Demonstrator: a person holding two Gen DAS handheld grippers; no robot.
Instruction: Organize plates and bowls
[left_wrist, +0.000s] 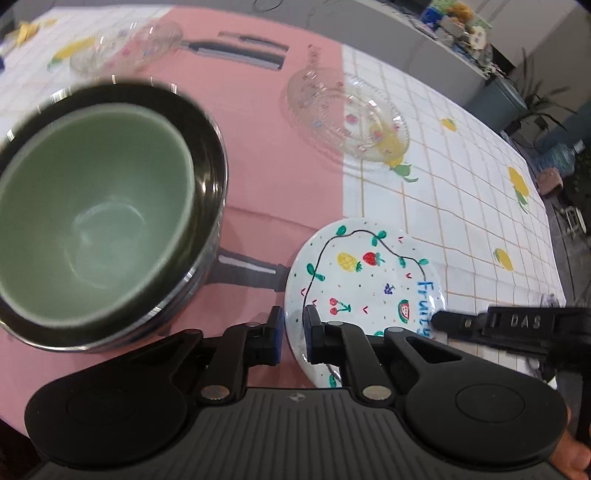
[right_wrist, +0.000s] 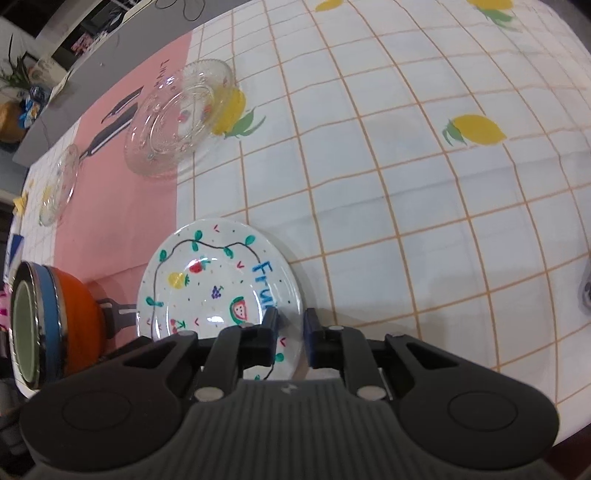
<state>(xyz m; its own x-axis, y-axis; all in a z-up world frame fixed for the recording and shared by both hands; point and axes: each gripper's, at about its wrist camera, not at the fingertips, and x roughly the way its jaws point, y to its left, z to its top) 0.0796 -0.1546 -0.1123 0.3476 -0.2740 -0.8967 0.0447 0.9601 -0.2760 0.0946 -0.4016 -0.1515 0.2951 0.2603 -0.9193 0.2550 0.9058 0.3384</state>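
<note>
Bare checked tablecloth (right_wrist: 424, 206) right of fruit plate (right_wrist: 218, 291); stacked bowls (left_wrist: 96, 218) left.

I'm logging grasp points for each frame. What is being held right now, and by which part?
The fruit-painted plate, by its rim: the left gripper and the right gripper each have their jaws around opposite edges.

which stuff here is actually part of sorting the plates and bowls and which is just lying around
Part of the job:
- fruit plate, its rim between both grippers: left gripper, right gripper
- green bowl nested in the steel-rimmed bowl
- glass plate
- glass bowl

Just lying about:
- lemon tablecloth
- clutter on the counter
- potted plant
</note>
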